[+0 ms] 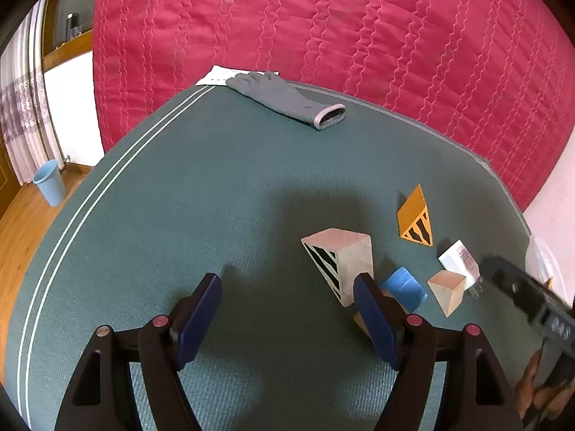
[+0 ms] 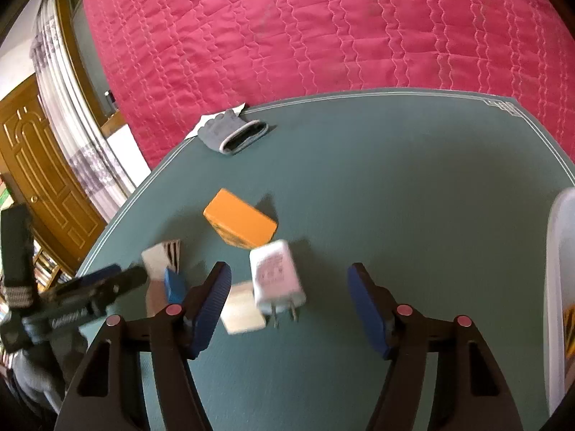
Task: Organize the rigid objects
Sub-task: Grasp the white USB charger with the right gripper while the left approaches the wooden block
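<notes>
Rigid objects lie clustered on a green felt-covered bench (image 1: 215, 186), ahead of both grippers. In the left wrist view the left gripper (image 1: 287, 291) hangs over bare felt with its blue fingers (image 1: 201, 309) spread wide and holding nothing. Just by its right finger sit a small blue block (image 1: 404, 287) and a pale wooden cube (image 1: 449, 291); a large pale wooden wedge with black stripes on its face (image 1: 341, 262) stands beside them. A white plug-in charger (image 1: 458, 256) lies just behind the cube, and an orange triangular wedge with black stripes (image 1: 415, 219) stands a little farther back.

In the right wrist view the right gripper (image 2: 289, 283) is likewise wide open and empty, its blue fingers (image 2: 366, 309) on either side of the charger (image 2: 276, 276), which lies with its prongs toward the camera. The pale cube (image 2: 240, 309) touches the charger's left side, and the orange wedge (image 2: 240, 222) lies just beyond. A translucent white plastic container (image 2: 557, 269) stands at the right edge.

Far back, a grey knit glove (image 1: 284, 98) lies on the bench edge over a white paper sheet (image 1: 219, 75). A quilted red bedspread (image 1: 341, 28) fills the background.
</notes>
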The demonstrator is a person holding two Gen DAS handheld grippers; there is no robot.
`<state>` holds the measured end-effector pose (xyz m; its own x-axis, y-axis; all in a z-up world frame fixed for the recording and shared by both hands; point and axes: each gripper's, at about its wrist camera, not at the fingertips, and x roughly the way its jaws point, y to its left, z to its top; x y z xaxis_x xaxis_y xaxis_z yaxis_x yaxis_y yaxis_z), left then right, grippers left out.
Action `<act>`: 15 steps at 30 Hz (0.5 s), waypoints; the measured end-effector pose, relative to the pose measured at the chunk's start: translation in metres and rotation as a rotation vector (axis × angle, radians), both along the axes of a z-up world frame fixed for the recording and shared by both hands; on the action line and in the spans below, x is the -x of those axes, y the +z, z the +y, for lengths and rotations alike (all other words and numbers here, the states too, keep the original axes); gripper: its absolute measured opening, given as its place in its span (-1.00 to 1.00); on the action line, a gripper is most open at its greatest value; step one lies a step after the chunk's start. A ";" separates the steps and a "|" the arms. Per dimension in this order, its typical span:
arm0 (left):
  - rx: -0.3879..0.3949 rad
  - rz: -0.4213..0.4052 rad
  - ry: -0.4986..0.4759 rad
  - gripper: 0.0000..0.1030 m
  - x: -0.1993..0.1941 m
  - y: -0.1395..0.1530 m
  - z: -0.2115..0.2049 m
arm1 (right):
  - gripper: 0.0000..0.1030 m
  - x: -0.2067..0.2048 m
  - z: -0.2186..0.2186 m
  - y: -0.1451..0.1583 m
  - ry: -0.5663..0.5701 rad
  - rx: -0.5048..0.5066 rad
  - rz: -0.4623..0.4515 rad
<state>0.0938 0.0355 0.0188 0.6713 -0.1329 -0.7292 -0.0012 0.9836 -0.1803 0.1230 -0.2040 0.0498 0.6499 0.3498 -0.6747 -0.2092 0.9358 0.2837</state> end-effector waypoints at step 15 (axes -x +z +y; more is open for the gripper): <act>-0.013 0.004 -0.010 0.56 0.001 -0.001 -0.003 | -0.28 -0.024 0.002 -0.014 -0.005 0.060 0.059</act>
